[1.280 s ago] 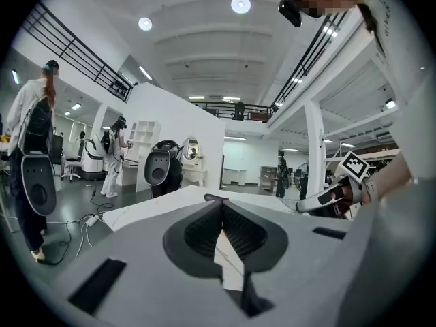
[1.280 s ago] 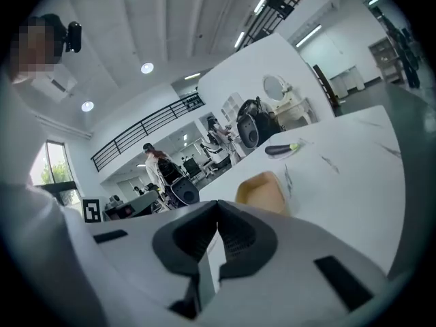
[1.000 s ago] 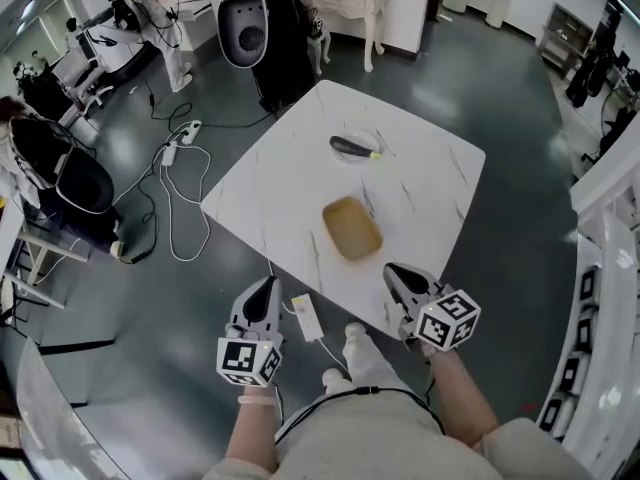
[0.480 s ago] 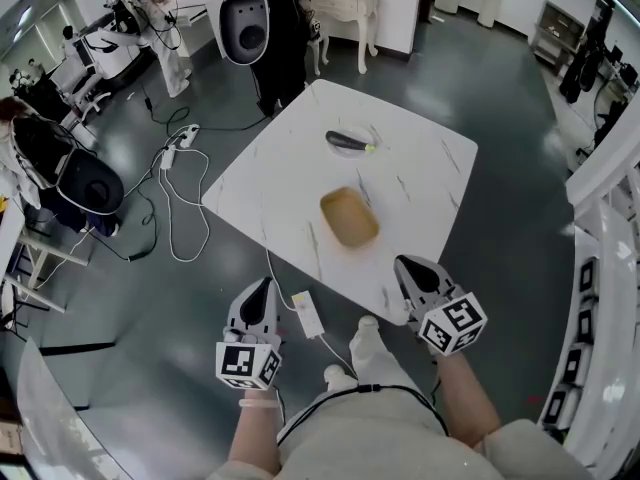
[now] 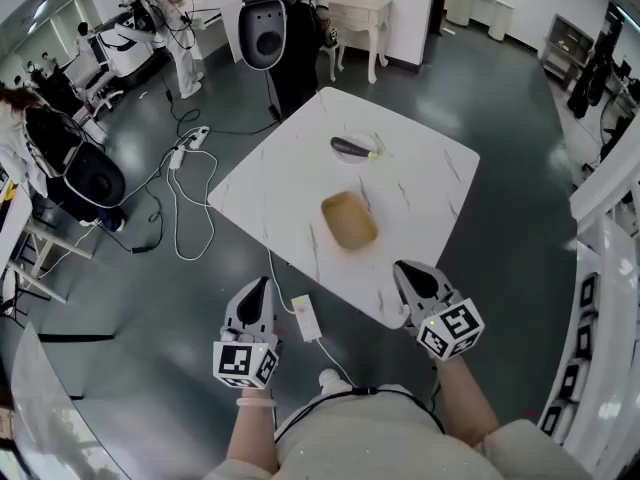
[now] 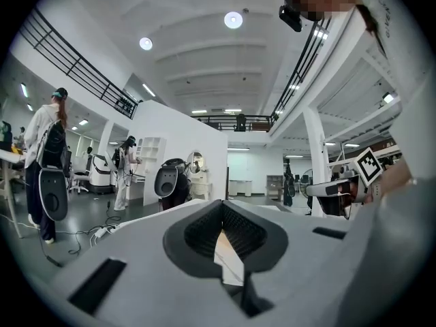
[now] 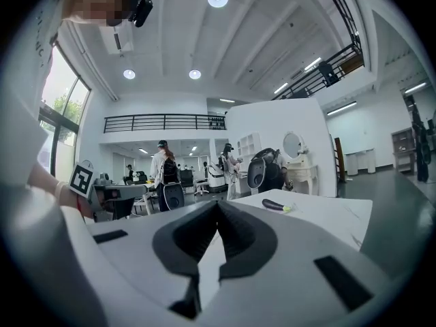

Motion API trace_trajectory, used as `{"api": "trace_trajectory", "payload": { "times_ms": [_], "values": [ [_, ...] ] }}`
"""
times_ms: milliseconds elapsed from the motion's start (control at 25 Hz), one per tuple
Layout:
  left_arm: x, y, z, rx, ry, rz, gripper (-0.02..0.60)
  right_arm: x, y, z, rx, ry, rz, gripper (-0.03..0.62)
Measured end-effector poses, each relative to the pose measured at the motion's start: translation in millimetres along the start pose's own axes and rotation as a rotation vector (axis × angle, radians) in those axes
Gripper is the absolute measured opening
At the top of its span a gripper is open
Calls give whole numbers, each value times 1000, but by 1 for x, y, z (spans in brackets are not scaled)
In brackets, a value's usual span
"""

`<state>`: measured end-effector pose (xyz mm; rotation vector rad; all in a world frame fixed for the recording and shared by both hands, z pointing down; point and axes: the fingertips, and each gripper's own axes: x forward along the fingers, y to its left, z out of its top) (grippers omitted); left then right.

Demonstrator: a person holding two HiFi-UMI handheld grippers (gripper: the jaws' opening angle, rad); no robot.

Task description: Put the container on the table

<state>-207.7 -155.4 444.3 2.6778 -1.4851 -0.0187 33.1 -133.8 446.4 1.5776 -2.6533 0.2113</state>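
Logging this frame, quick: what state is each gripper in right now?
Left gripper: closed, holding nothing.
Right gripper: closed, holding nothing.

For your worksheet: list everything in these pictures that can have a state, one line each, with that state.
Shallow tan rectangular container: upright, empty, resting on the white marble table.
Dark purple aubergine: lying on its side on the table, beyond the container.
Left tool: shut, holding nothing.
Right tool: shut, holding nothing.

white table [image 5: 272, 196] with container [image 5: 349, 220], eggplant [image 5: 352, 148]
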Motion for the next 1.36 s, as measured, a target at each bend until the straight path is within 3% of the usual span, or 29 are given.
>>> {"api": "trace_trajectory", "payload": {
  "times_ms": [480, 880, 1360],
  "values": [
    [-4, -51, -1, -18, -3, 24, 3, -34, 0, -2, -27, 22, 87, 5],
    [-24, -56, 5, 0, -14, 97, 3, -45, -4, 8, -95, -8, 76, 5],
    [-44, -66, 2, 7, -8, 153, 3, -54, -11, 3, -87, -4, 73, 5]
  ]
}}
